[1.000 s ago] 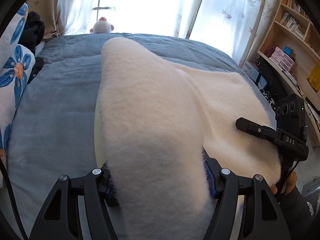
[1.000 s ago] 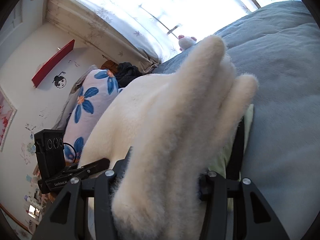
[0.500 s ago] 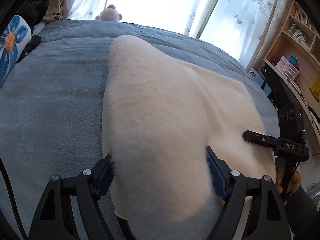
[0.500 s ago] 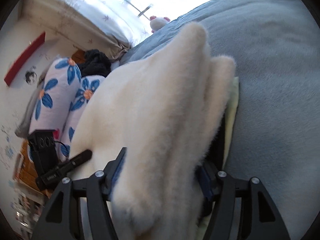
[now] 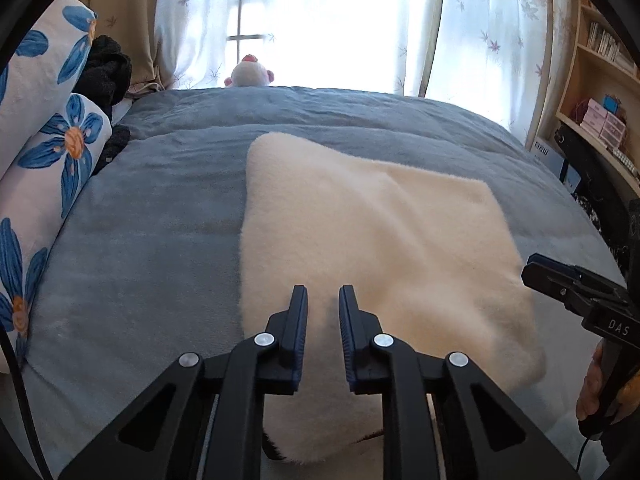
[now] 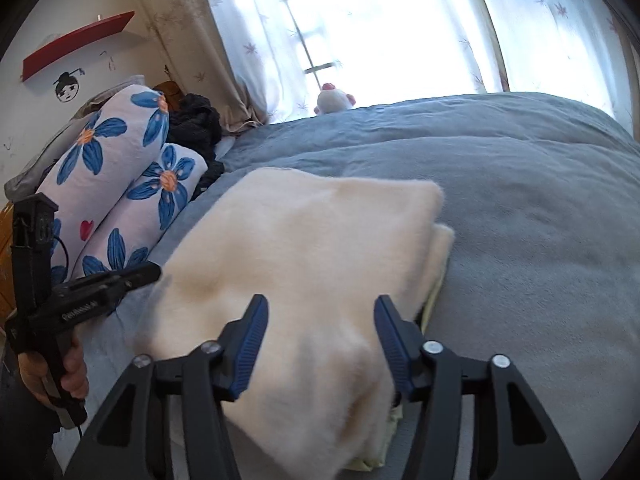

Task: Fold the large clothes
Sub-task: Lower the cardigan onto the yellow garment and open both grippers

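Note:
A cream fleece garment (image 5: 380,232) lies folded flat on the blue-grey bed cover (image 5: 160,220). My left gripper (image 5: 323,300) hovers over its near edge, its jaws closing to a narrow gap with nothing pinched between them. In the right wrist view the same fleece (image 6: 312,248) shows stacked layers with a pale yellow layer (image 6: 434,296) peeking out underneath. My right gripper (image 6: 320,312) straddles the near fold, its jaws closing; fleece bulges up between them, but the blue pads stand clear of it. Each gripper also shows side-on in the other's view: right gripper (image 5: 534,266), left gripper (image 6: 154,270).
Two white pillows with blue flowers (image 5: 52,152) line the bed's left side, with dark clothes (image 5: 104,76) behind them. A small plush toy (image 5: 250,74) sits at the far edge under the curtained window. Wooden shelves (image 5: 600,120) stand on the right.
Both grippers let go of the raised fleece, which dropped flat onto the bed. The left jaws came almost together. Both grippers pulled back toward the near edge.

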`<action>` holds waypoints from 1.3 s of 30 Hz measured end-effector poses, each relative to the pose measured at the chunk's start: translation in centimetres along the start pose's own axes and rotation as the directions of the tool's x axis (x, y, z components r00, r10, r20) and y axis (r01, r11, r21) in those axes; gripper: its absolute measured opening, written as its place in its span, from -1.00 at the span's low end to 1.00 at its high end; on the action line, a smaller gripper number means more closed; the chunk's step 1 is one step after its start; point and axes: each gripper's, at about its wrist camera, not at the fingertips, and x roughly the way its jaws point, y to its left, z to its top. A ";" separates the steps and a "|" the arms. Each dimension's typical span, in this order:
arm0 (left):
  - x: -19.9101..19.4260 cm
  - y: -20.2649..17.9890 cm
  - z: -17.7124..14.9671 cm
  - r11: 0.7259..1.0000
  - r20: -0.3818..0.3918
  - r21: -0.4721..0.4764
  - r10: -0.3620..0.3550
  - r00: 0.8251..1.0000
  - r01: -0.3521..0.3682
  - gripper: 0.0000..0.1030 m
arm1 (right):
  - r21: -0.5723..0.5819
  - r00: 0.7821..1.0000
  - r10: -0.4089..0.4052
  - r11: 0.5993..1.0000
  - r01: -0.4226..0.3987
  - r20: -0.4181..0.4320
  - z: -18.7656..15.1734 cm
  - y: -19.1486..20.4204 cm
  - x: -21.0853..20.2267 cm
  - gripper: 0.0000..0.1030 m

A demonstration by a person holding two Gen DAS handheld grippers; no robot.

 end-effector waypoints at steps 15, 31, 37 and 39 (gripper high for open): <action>1.3 0.5 -1.6 0.999 -0.023 0.019 0.052 0.998 -0.051 -0.73 | -0.054 0.989 -0.110 0.993 0.105 -0.102 -1.7 -2.1 2.1 -0.61; -8.7 -3.4 -0.8 0.996 -0.032 -0.023 0.083 0.996 -0.084 -0.03 | -0.065 0.985 -0.122 0.991 0.115 -0.120 -1.2 1.5 -9.5 -0.55; -16.9 -6.7 -0.7 0.996 0.015 0.008 0.092 0.996 -0.092 0.06 | -0.083 0.990 -0.113 0.991 0.106 -0.090 -1.3 3.8 -17.9 -0.55; -19.8 -7.7 -0.9 0.995 0.032 0.006 0.097 0.995 -0.098 0.20 | -0.087 0.992 -0.105 0.991 0.099 -0.076 -1.3 4.5 -21.0 -0.55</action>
